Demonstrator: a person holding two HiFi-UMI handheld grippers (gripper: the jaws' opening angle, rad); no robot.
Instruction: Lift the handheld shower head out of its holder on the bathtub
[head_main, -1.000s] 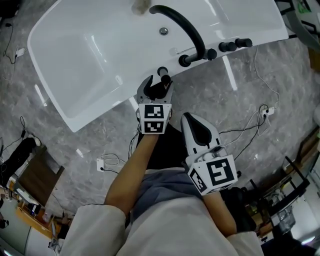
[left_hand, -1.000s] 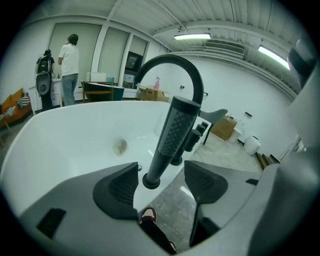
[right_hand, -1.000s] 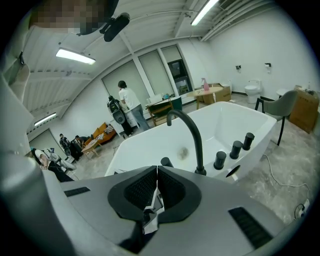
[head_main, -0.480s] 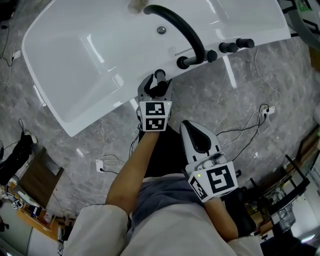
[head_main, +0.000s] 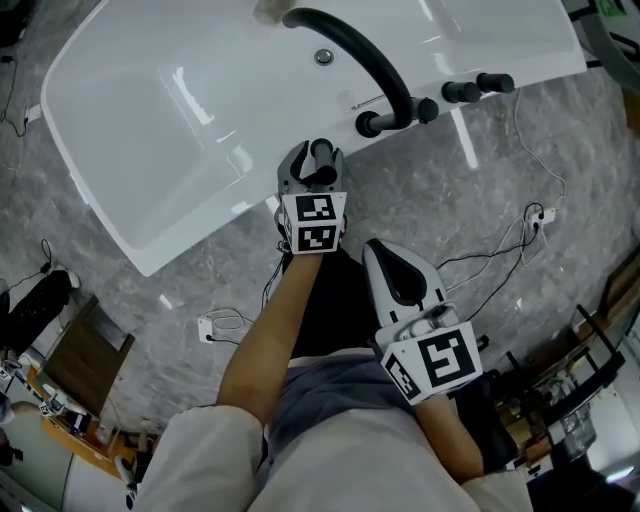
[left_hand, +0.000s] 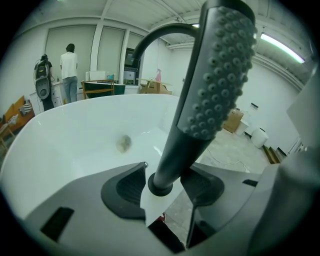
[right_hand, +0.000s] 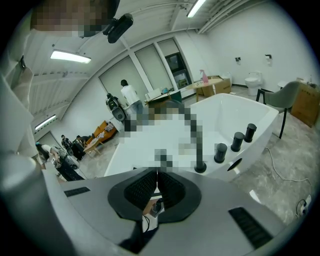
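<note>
Head view: at the tub's (head_main: 150, 120) near rim, the left gripper (head_main: 312, 165) straddles the shower head (head_main: 322, 152), which stands upright in its holder (left_hand: 160, 189). The jaws are closing round the handle, with a sliver of gap still showing at one pad. The grasp is in hand. Next comes a firm clamp, then probably a straight lift. Further right, the right gripper (head_main: 385, 250) hangs clear, jaws together and empty.

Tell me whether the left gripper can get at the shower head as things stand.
Probably yes. The shower head stands upright between the left gripper's closing jaws, with nothing else in the gap. The right gripper hangs well back from it, out of the way.
</note>
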